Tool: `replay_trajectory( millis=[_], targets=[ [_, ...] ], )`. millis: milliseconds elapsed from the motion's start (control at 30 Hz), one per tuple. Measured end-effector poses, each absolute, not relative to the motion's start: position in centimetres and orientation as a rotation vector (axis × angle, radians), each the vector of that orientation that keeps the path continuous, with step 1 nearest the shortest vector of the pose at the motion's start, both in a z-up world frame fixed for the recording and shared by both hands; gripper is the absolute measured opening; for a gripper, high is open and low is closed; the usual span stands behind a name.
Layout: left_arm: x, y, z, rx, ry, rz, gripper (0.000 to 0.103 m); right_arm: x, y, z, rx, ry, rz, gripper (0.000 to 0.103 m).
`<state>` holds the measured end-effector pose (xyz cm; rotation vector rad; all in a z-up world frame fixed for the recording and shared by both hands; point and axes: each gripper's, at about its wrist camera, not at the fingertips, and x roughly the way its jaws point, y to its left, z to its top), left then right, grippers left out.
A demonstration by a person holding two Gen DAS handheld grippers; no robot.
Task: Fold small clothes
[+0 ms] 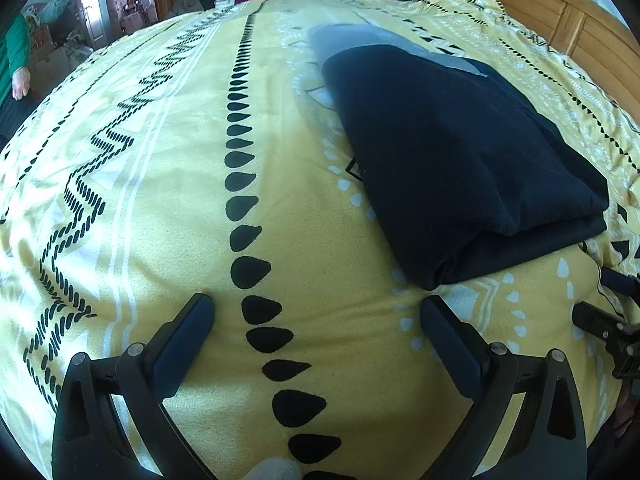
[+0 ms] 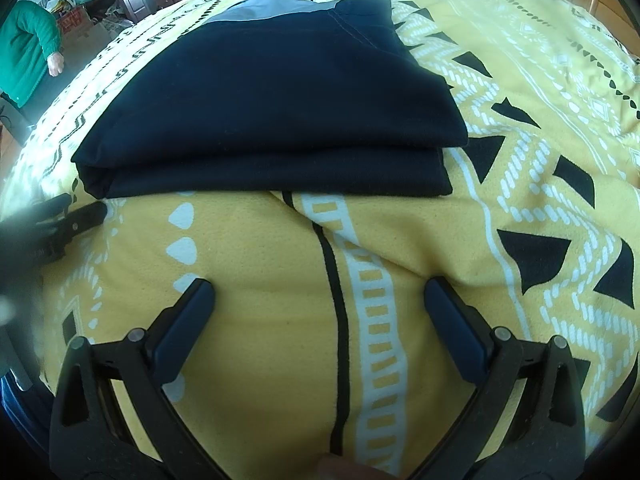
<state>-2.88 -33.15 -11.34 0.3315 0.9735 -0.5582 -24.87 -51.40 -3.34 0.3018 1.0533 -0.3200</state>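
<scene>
The bed (image 1: pixel 168 208), under a yellow cover printed with black drops and white zigzags, fills both views; a wooden headboard (image 1: pixel 560 20) stands at its far right in the left wrist view, and a person in a green sleeve (image 2: pixel 28 44) stands off to the far left, well apart from the work; on the cover lies the dark navy garment (image 2: pixel 272 92), folded into a flat stack of layers with a grey panel (image 2: pixel 264 8) showing at its far end, its doubled near edge facing the right claw; to my eye the fold is done or nearly so, and the step in hand looks like a release and pull-back; the next move, I judge, calls either for one more fold across the stack, with both claws taking the near corners, or for squaring the edges; the left claw (image 1: pixel 316 304) hovers low over bare cover, spread wide and holding nothing, the garment's near corner just beside its right finger; the right claw (image 2: pixel 320 290) is likewise wide apart and empty, pointing straight at the stack, near but not touching.
</scene>
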Motion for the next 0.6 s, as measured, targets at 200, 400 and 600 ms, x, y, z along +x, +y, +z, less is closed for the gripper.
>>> replay_trajectory(
  millis=[200,400,600],
  targets=[
    [-3.08,-32.76,-11.65,0.298,0.933,-0.564,0.103,-24.58,-50.92,-3.41,0.28,1.065,-0.333,0.103],
    [-2.77,-32.82,-11.63,0.301,0.936,-0.575,0.103,-24.17,-50.83,-3.48,0.277,1.072,-0.337,0.103],
    [-2.85,-32.7,-11.68,0.297,0.925,-0.58,0.103,-24.25,-50.7,-3.64,0.274,1.068,-0.34,0.103]
  ],
)
